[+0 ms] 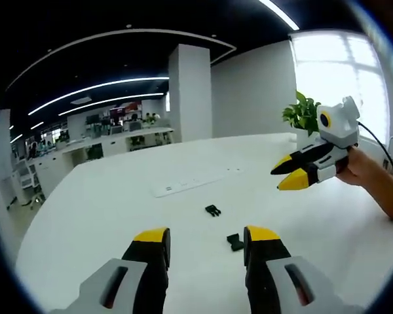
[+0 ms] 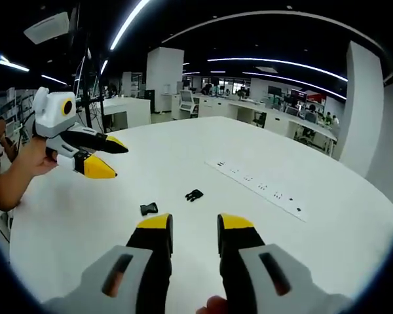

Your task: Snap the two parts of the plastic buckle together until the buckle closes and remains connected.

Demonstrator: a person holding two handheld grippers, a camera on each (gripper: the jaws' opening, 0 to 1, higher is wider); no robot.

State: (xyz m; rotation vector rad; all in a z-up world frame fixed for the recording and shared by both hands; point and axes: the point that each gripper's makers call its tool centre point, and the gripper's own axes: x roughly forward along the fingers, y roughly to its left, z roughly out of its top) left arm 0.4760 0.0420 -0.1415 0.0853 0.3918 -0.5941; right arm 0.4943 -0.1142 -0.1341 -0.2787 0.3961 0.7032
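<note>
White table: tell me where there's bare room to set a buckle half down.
The white table is bare on the far side of the power strip and along the near edge beside the right tongs. It is crowded only between the two buckle halves, just ahead of both tongs.

A large white table (image 1: 105, 216) with a rounded edge carries everything. Near its middle lie two small black buckle parts, a little apart and not joined: the pronged piece (image 1: 213, 210) and, at about five o'clock from it in the left gripper view, the socket piece (image 1: 235, 242). A long white power strip (image 1: 193, 183) lies flat at about eleven o'clock from the pronged piece.
</note>
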